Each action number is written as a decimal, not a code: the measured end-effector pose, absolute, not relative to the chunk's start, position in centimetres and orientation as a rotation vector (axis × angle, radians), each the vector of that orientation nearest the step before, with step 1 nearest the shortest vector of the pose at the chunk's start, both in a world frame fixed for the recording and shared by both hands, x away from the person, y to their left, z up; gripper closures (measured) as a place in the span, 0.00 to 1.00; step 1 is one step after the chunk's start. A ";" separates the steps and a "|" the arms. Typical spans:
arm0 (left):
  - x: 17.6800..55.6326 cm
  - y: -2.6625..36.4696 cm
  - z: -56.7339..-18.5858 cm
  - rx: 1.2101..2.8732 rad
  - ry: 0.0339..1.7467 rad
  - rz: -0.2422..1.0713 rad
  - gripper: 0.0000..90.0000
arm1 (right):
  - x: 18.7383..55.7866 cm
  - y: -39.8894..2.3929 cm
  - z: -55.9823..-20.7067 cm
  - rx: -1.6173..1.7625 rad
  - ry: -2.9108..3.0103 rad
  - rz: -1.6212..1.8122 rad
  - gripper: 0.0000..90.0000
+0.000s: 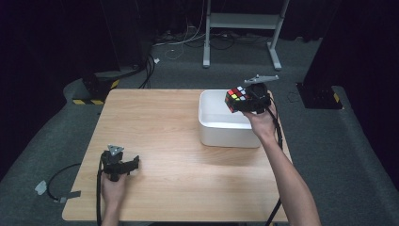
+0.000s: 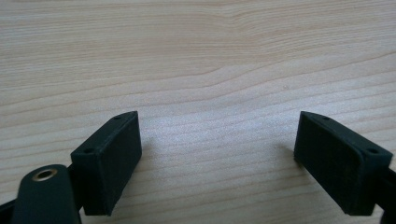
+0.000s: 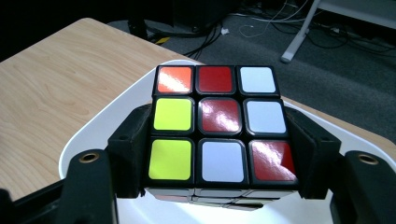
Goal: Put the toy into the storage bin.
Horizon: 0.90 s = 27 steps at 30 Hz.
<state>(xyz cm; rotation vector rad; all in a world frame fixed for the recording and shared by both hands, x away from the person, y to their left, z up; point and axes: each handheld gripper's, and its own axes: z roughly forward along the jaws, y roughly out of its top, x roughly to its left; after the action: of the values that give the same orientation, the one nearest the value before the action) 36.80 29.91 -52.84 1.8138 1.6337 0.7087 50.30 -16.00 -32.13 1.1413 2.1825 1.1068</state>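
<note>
A dark-curtained room with grey carpet, loose cables and a white metal frame (image 1: 244, 21) at the back surrounds a light wooden table (image 1: 164, 136), where a person works with a hand-held gripper in each hand. On the table's far right stands a white plastic tub (image 1: 221, 129), open-topped and apparently empty. Above its right rim the right gripper (image 1: 244, 101) holds a scrambled puzzle cube (image 1: 235, 99); in the right gripper view the two black pads are clamped flat on opposite sides of the cube (image 3: 219, 126), whose facing side shows orange, red, white and yellow stickers, with the tub's rim (image 3: 84, 140) below and behind it. Near the table's front left corner the left gripper (image 1: 121, 164) rests low over bare wood, its jaws standing well apart with nothing between them, as the left gripper view confirms.

The work in hand looks like setting the cube into the tub. Done well, that probably means carrying it inward until it hangs over the middle of the tub rather than the rim, lowering it close to the floor while keeping it level, and only then easing the pads apart, so that it neither drops hard nor tips against the wall.
</note>
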 end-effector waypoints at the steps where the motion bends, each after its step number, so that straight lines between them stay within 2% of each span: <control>1: 36.8 29.9 -52.8 1.814 1.634 0.709 0.17 | 50.4 -16.0 -32.0 1.151 2.177 1.112 0.37; 27: 36.8 29.9 -52.8 1.814 1.633 0.709 0.17 | 54.8 -15.2 -32.4 1.265 2.129 1.030 0.37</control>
<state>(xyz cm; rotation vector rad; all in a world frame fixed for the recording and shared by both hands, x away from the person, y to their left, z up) 36.80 29.91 -52.84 1.8139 1.6335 0.7086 54.85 -15.20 -32.44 1.2650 2.1287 1.0303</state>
